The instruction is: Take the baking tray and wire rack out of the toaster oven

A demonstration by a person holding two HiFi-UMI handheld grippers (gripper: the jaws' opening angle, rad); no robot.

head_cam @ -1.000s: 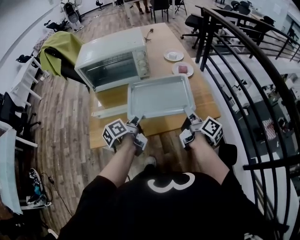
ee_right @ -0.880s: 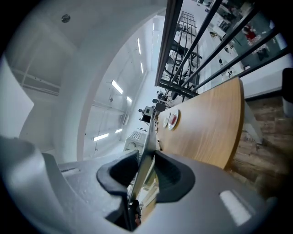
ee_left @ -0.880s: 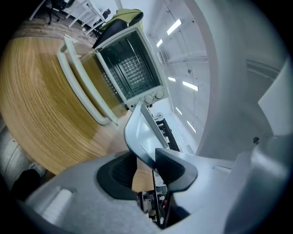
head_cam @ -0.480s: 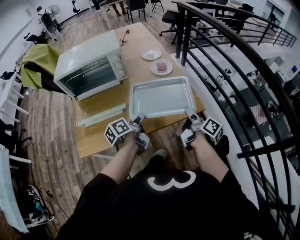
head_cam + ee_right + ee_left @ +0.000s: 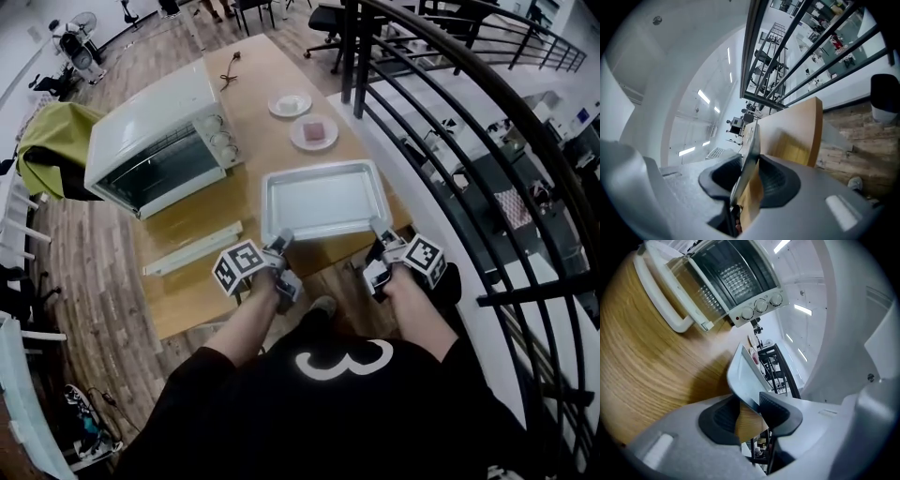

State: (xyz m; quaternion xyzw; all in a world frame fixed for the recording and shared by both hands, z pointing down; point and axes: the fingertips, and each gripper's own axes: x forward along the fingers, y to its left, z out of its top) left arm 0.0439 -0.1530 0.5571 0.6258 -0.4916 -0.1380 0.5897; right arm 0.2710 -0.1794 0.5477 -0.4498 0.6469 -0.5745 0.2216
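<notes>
A pale grey baking tray [image 5: 323, 200] hangs level over the near right part of the wooden table [image 5: 187, 291]. My left gripper [image 5: 278, 246] is shut on its near left corner and my right gripper [image 5: 380, 242] on its near right corner. In the left gripper view the tray's rim [image 5: 743, 373] runs between the left gripper's [image 5: 750, 411] dark pads. In the right gripper view the rim [image 5: 751, 154] stands edge-on between the right gripper's [image 5: 747, 180] pads. The white toaster oven [image 5: 155, 131] stands at the table's left with its door [image 5: 192, 247] folded down. A grid [image 5: 733, 280] shows inside it.
Two small plates [image 5: 290, 103] [image 5: 314, 131] sit beyond the tray, the nearer one with something pink on it. A black railing [image 5: 450, 141] runs close along the table's right side. A green cloth [image 5: 47, 141] lies left of the oven, which has knobs [image 5: 761, 308] on its right front.
Both grippers have carried the tray from in front of the oven's open door to the right and lower over the table. The oven now lies further left in view.
</notes>
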